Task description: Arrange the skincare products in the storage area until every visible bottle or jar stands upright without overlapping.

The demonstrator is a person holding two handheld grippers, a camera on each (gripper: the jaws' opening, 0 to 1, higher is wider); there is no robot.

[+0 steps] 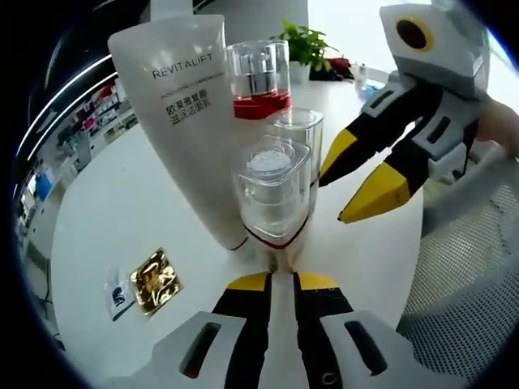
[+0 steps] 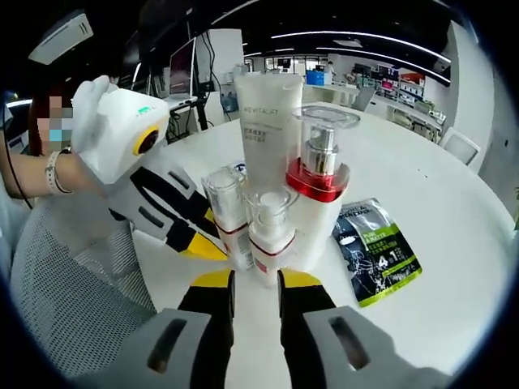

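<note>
Small clear-capped pump bottle [image 1: 274,194] is standing upright just ahead of the left gripper [image 1: 276,280], whose jaws are nearly closed, empty. Right gripper [image 2: 256,279] is sitting narrowly parted, gripping nothing, before the bottle cluster.

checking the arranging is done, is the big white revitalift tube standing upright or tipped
Upright. The white Revitalift tube stands on its cap end on the white table, behind the red-collared pump bottle, its printed name reading level in the right gripper view.

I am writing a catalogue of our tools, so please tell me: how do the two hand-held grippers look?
Both match. The left gripper has black jaws with yellow tips rising from a pale grey body with dark slots. The right gripper looks the same. Seen from the side, the white housing carries a yellow ring around a dark lens, with black and grey striped jaws. The person's wrist wears a beaded bracelet.
</note>
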